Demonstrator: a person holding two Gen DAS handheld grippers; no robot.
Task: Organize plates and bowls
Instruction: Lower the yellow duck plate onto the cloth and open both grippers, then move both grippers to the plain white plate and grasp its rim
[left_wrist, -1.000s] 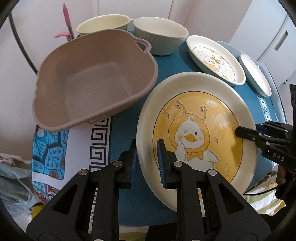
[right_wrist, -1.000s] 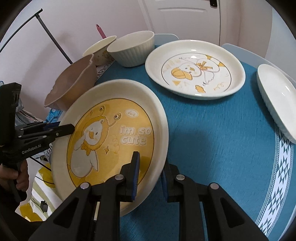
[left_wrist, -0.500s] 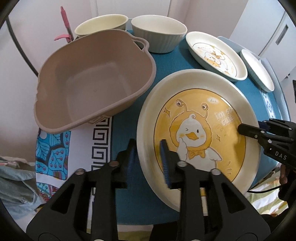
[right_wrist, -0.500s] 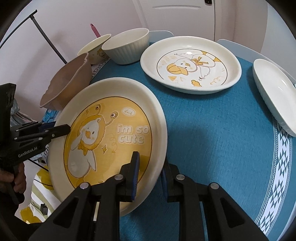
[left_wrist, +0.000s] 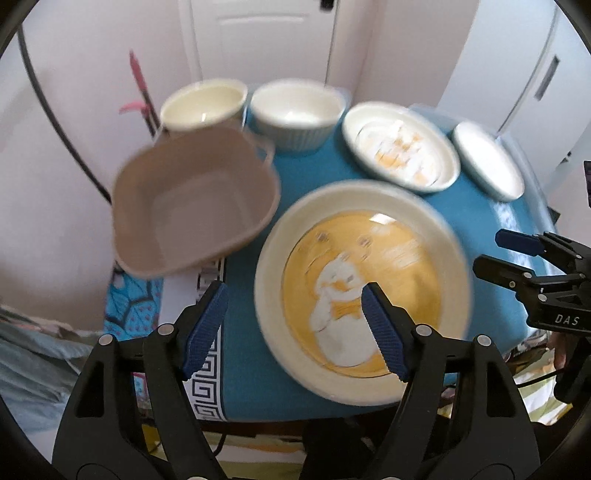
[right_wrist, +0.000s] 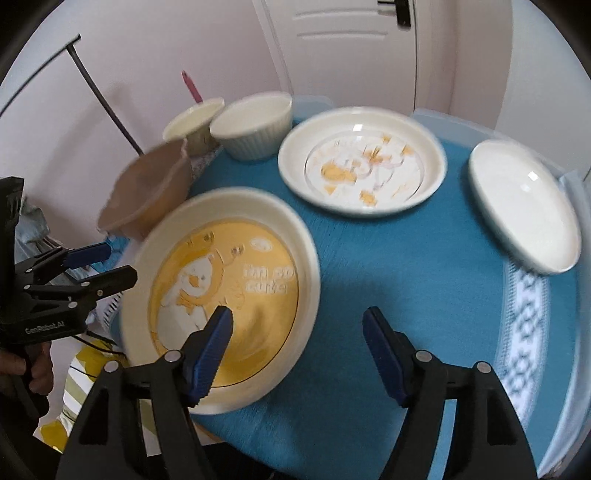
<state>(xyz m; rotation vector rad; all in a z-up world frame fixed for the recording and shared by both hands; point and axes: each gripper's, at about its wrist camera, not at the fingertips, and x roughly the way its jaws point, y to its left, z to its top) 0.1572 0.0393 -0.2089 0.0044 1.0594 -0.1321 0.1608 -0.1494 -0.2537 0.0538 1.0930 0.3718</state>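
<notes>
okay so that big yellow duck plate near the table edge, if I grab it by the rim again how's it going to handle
The yellow duck plate looks like glazed ceramic, so probably rigid, fairly heavy for its size and breakable if dropped. Its glossy rim may slip in a narrow pinch. It seems to overhang the table edge slightly, so pressing its near side could tip it. Both grippers, left and right, have just opened off it.

Yellow plate (right_wrist: 221, 280): "im so cute"; left gripper (right_wrist: 110, 264): "GenRobot.AI".

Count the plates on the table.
3: the yellow duck plate nearest the grippers, the white duck plate behind it, the plain white plate at the right edge.
</notes>
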